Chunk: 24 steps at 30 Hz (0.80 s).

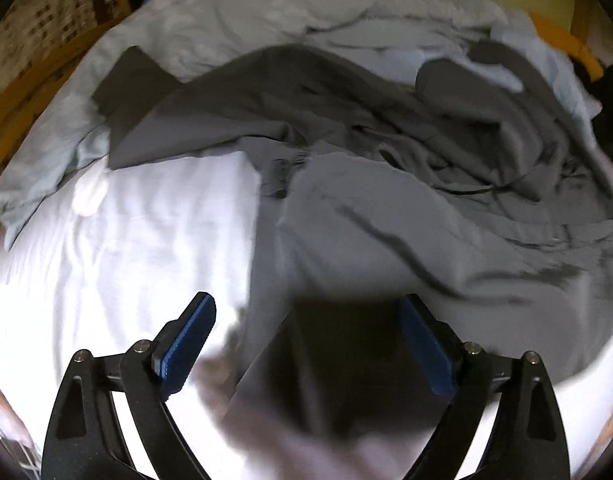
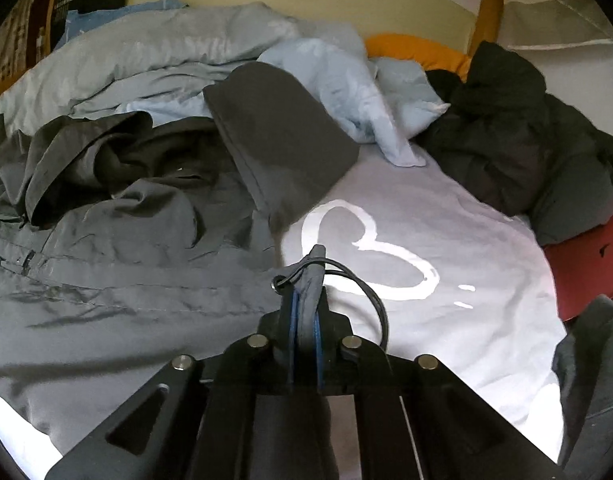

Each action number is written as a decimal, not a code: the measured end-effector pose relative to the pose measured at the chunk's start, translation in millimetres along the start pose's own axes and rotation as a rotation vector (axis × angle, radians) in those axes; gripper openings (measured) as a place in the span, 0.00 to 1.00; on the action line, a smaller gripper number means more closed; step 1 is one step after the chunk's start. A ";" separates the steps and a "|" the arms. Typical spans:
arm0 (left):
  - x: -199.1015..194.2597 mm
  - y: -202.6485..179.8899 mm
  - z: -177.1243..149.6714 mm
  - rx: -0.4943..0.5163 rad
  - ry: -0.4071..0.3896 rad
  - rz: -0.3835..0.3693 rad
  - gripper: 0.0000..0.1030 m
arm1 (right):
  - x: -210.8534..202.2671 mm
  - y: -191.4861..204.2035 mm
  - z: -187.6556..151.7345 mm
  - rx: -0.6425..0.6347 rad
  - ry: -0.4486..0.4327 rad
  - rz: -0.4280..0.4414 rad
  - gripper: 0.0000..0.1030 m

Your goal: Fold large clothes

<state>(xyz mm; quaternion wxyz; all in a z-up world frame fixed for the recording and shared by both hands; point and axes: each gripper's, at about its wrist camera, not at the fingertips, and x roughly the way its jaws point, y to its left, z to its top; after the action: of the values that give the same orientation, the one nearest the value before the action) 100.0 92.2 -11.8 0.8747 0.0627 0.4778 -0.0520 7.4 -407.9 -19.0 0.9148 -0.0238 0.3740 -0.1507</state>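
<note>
White bedsheet (image 2: 446, 320) under a crumpled grey jacket (image 2: 126, 280), spread across the bed's left side. Right gripper (image 2: 304, 320) fingers pressed together, pinching a jacket hem corner with its drawcord (image 2: 370, 300). Left gripper (image 1: 306, 344) fingers spread wide above grey fabric, gripping nothing. Risk: slippery hem sliding out, or cord snagging, if pulled before left side pinches.

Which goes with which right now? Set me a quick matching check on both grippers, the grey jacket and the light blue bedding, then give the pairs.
Things:
1. left gripper
2. right gripper
3. grey jacket
4. light blue bedding

States:
A. bunched at the far side of the bed
B. jaws wide apart, nothing pinched
C. spread crumpled on the white sheet
D. clamped on a jacket corner with a black cord

Pairs: 1-B, 2-D, 3-C, 4-A
</note>
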 end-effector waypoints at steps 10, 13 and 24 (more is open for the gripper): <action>-22.0 13.7 13.0 -0.128 -0.073 0.104 0.02 | -17.0 -17.1 2.7 0.080 -0.049 -0.066 0.71; -40.2 30.0 15.0 -0.150 -0.116 0.123 0.03 | -32.2 -34.8 13.2 0.193 -0.105 0.049 0.71; -24.4 20.3 4.8 -0.053 -0.151 0.115 0.54 | -36.2 -15.2 -1.8 0.153 -0.028 0.213 0.71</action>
<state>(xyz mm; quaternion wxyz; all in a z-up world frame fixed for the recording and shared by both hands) 93.9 112.2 12.6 0.9111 0.0630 0.4074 0.0064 -22.1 -411.7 6.5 0.9299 0.0838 0.3490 -0.0806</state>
